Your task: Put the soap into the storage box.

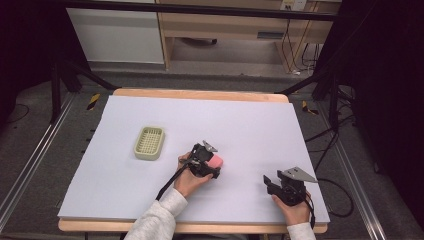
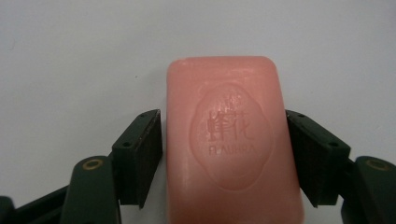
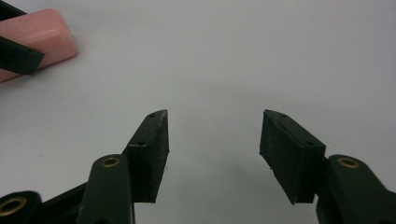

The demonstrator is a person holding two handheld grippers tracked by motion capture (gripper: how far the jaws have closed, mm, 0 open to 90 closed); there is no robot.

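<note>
Pink soap bar lies flat on the white table, embossed face up, between the jaws of the left gripper. Both pads flank its long sides; whether they press or merely touch cannot be told. Its long axis runs along the jaws, pointing away from the hand. Judgement: close squarely at mid-length, since soap may slip. A green slatted dish sits well to the left. Right gripper rests spread, holding nothing.

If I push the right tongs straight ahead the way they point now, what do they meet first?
Probably nothing: between the open right tongs lies bare white table cover. The pink soap, held in the left tongs, sits off to the side of that line.
</note>
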